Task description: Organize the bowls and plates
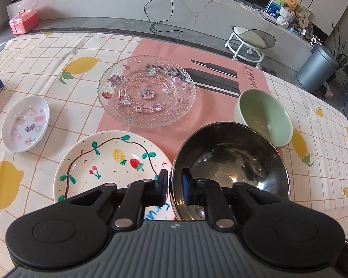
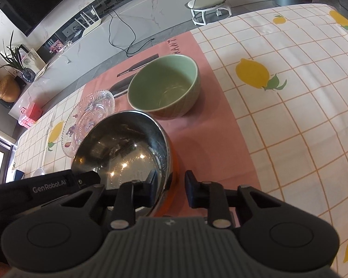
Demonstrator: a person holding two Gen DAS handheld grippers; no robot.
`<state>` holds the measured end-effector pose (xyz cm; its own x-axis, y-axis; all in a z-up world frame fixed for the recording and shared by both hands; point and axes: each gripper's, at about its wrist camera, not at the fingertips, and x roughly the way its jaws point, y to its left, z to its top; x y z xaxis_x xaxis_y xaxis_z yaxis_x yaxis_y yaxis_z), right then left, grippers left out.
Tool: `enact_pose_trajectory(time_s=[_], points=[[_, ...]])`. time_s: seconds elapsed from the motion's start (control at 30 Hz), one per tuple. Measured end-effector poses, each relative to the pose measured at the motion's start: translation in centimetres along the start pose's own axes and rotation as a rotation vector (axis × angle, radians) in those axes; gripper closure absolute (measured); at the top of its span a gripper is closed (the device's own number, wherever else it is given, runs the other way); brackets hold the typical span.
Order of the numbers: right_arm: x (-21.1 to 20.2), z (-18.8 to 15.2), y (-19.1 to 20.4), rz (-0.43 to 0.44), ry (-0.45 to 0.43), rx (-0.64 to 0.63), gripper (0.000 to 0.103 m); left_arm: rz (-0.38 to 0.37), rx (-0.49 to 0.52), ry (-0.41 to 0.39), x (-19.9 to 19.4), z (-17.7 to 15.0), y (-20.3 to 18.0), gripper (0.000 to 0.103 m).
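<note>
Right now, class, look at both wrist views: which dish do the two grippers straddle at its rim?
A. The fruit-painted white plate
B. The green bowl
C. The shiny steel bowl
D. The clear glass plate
C: the left gripper has one finger inside and one outside the near rim of the steel bowl, and the right gripper straddles the same bowl's rim; the green bowl stands apart behind it.

A long white marble ledge runs along the far wall above a grey tiled floor. A white wheeled stool stands near a grey bin; a dark television hangs above.
</note>
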<state>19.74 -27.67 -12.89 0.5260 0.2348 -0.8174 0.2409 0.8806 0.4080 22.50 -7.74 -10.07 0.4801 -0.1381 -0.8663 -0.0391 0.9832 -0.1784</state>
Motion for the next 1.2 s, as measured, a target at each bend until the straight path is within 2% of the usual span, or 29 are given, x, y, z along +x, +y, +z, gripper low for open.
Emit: enact_pose_trajectory(time_s=[0.13, 0.37, 0.73, 0.9, 1.2], points=[[-0.1, -0.1, 0.2, -0.010, -0.002, 0.003, 0.085, 0.005, 0.010, -0.005, -0.3, 0.0, -0.1, 0.098], [-1.3, -0.6, 0.4, -0.014, 0.006, 0.000, 0.086, -0.003, 0.018, -0.035, -2.6, -0.6, -0.1, 0.098], [-7.2, -2.9, 1.3, 0.028, -0.058, -0.014, 0.088, -0.019, 0.007, -0.126, -9.2, -2.8, 0.3, 0.098], [-10.1, -4.5, 2.6, 0.059, -0.082, -0.048, 0.088, -0.023, -0.032, -0.148, -12.1, -4.4, 2.2, 0.098], [-13.2, -8.5, 6.0, 0.131, -0.058, -0.131, 0.088, -0.002, -0.097, -0.193, -17.0, -8.0, 6.8, 0.097]])
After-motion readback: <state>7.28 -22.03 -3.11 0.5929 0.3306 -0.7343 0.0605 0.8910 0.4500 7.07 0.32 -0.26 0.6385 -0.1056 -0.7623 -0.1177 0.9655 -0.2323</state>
